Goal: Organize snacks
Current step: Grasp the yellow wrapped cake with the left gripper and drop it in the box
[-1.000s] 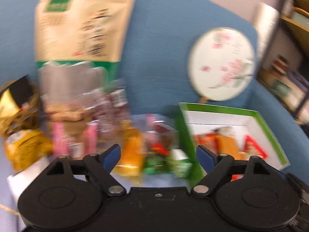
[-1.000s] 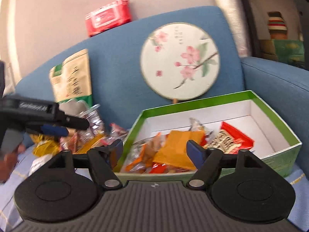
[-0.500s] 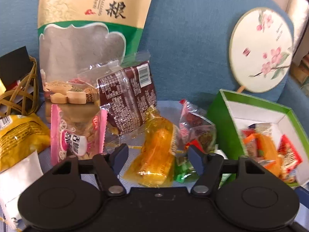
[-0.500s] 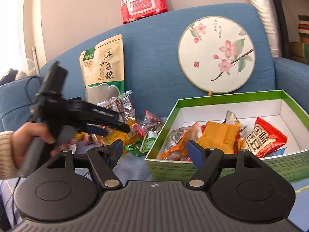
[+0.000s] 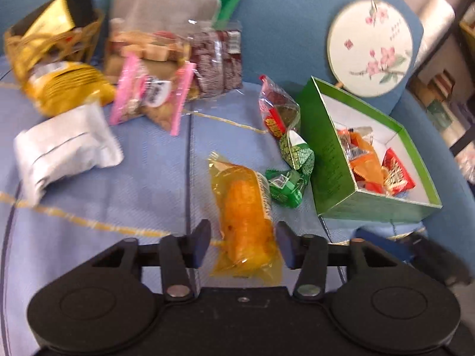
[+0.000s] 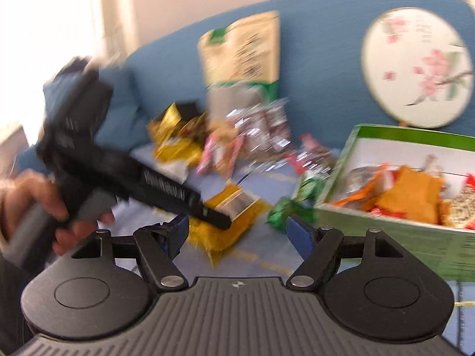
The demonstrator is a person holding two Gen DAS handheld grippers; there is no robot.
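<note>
My left hand-held gripper (image 5: 242, 243): jaws have just been closing, now straddle yellow corn packet (image 5: 248, 219) on blue sofa seat (image 5: 118, 195), pads apart from wrapper. My right hand-held gripper (image 6: 237, 231): jaws apart, nothing between. Green candies (image 5: 292, 175) just beyond packet. Green box (image 5: 329, 160) right, snacks inside. Round fan (image 5: 371, 47) behind.

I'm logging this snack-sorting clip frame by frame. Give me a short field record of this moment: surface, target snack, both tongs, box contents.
surface: blue sofa seat
target snack: yellow corn packet, lying flat between the left tongs' fingers
left tongs: jaws have just been closing around the packet; pads not yet pressing
right tongs: open, nothing between them
green box: open, already holding several orange and red snacks
loose nearby: green candies beside the box
</note>
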